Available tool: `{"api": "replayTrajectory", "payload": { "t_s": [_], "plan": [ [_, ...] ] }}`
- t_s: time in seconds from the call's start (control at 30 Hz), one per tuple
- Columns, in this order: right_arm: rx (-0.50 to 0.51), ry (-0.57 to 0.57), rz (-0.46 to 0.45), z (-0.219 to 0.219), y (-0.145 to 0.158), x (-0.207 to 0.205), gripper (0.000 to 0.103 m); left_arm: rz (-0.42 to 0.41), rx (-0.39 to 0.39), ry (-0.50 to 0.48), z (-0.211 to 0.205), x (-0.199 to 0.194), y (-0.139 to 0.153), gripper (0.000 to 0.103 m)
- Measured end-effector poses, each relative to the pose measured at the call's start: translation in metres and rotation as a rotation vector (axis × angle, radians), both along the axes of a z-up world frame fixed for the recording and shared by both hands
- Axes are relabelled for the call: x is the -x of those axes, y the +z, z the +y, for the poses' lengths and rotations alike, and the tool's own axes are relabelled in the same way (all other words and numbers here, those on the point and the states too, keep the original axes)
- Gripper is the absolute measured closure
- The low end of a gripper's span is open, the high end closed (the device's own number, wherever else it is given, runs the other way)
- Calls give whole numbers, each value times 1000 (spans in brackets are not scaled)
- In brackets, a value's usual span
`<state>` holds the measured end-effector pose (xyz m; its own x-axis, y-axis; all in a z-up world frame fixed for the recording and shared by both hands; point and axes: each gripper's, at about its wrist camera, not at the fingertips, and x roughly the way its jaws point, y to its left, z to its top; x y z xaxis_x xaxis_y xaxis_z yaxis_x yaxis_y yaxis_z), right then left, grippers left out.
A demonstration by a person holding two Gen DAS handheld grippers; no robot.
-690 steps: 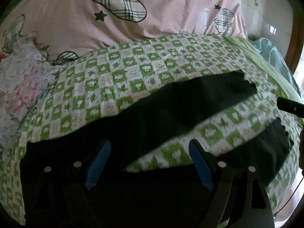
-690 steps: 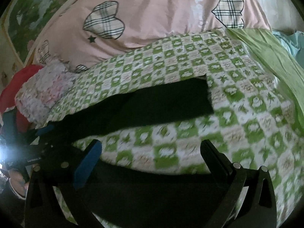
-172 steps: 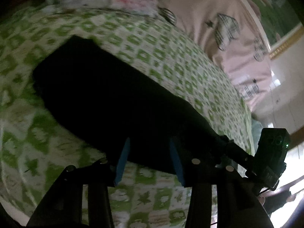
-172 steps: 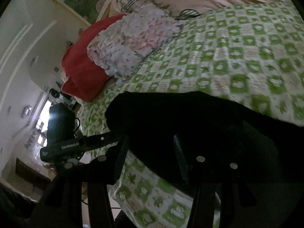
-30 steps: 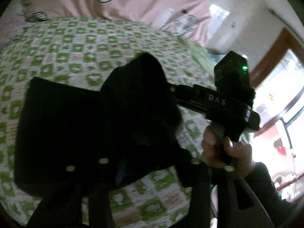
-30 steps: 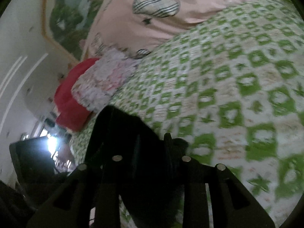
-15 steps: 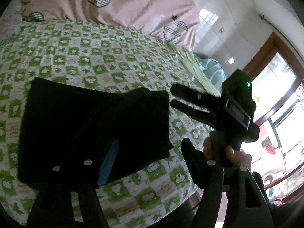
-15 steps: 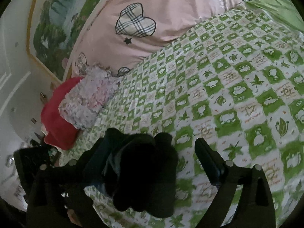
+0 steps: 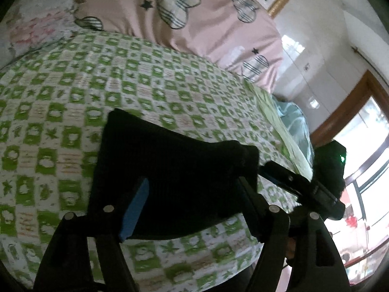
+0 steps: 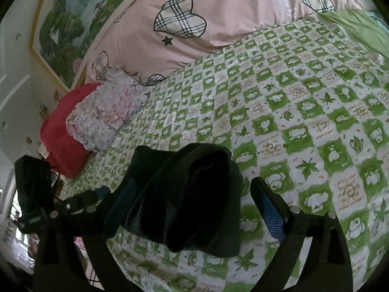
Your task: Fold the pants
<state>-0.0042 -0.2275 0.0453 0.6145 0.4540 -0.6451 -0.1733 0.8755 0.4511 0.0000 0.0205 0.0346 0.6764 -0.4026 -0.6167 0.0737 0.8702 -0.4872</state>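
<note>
The black pants [image 9: 175,168] lie folded into a compact rectangle on the green-and-white checked bedspread [image 9: 73,102], near the bed's front edge. In the right wrist view the pants [image 10: 194,194] show as a thick folded stack. My left gripper [image 9: 194,206] is open and empty, its fingers over the near edge of the pants. My right gripper [image 10: 194,206] is open and empty, its fingers on either side of the stack's end. The right gripper also shows in the left wrist view [image 9: 304,185], at the pants' right edge.
A pink duvet with plaid hearts [image 9: 182,24] is bunched at the back of the bed. A floral pillow [image 10: 104,114] and a red pillow [image 10: 60,141] lie at the left. A green sheet [image 10: 359,26] lies at the right. A window [image 9: 364,170] lies beyond the bed.
Both grippers have opened wider and drawn back from the pants. The raised end of the pants has dropped onto the stack, which now lies folded and still.
</note>
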Motion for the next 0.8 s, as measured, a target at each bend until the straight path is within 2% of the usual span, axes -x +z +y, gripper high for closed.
{"api": "replayTrajectory", "payload": {
  "t_s": [0.4, 0.5, 0.67, 0.8],
  "plan": [
    [1, -14, 31, 9, -8, 8, 8, 26, -6, 41, 35, -1, -9, 26],
    [5, -14, 47, 11, -13, 9, 8, 42, -5, 37, 41, -5, -11, 24],
    [8, -14, 76, 13, -21, 8, 7, 56, -47, 38, 44, -14, -14, 23],
    [-3, -19, 98, 12, -26, 5, 7, 91, -31, 14, 47, -24, -22, 23]
  ]
}}
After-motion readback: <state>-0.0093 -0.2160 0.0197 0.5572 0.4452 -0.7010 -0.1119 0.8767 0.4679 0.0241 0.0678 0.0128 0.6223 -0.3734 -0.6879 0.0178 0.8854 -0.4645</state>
